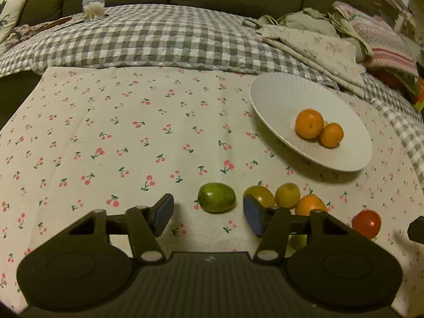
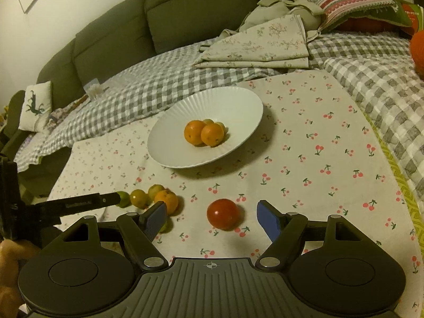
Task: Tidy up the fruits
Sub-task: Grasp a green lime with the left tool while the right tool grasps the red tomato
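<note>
Behind the two oranges (image 2: 204,133) in the ribbed white plate (image 2: 238,100), my right view shows maybe greenish fruit; left hides it. Both grippers (image 1: 208,213) (image 2: 212,218) gape, empty, over cherry-print cloth (image 2: 318,159) by the green sofa (image 2: 185,13).

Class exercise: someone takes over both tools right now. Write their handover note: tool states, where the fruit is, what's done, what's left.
Left tool: open, empty, aimed at the green fruit.
Right tool: open, empty, framing the red fruit.
Done: two oranges in the white plate, with smaller greenish fruit behind them.
Left: the green fruit, the red fruit, and the cluster of yellow-green fruits and one orange on the cherry cloth.
</note>
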